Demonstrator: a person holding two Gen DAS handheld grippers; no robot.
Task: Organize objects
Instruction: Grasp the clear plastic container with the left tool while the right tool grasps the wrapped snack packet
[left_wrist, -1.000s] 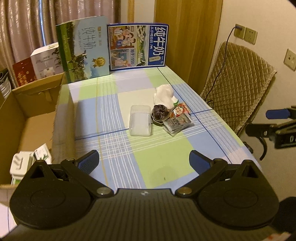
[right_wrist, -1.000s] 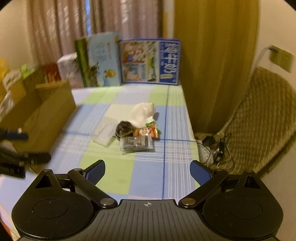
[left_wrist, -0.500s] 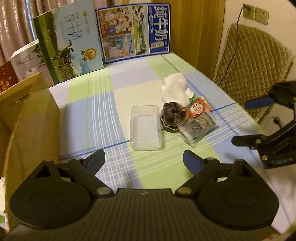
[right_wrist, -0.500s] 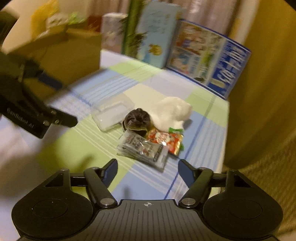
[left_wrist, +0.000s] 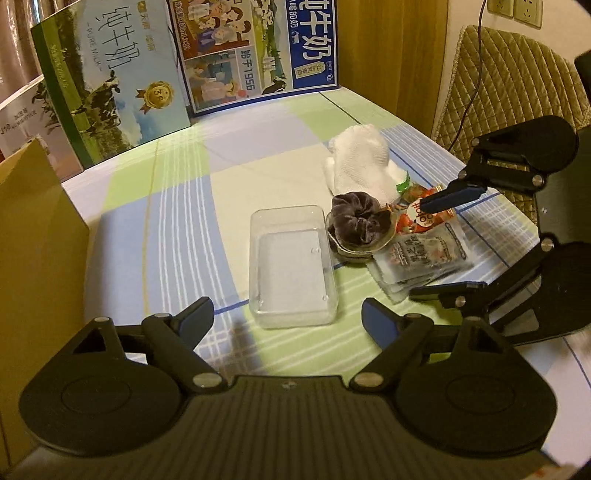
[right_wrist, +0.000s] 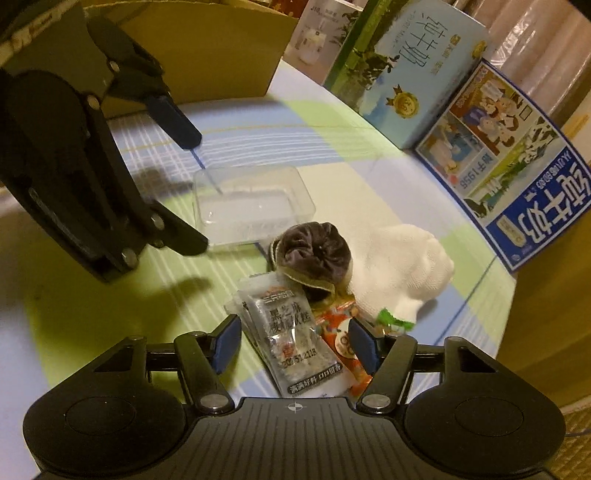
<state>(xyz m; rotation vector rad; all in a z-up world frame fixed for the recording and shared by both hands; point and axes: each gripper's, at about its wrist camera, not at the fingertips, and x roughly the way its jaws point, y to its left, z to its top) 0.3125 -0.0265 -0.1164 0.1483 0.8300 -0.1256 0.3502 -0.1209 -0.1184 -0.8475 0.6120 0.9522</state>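
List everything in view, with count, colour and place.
clear plastic tray: 1, transparent, table centre
scrunchie: 1, dark brown, right of tray
white cloth: 1, behind scrunchie
grey snack packet: 1, between right gripper's fingers
red snack packet: 1, beside grey packet
milk cartons: 2, blue and green, table's far edge
cardboard box: 1, brown, left
chair: 1, tan, right
left gripper: open
right gripper: open
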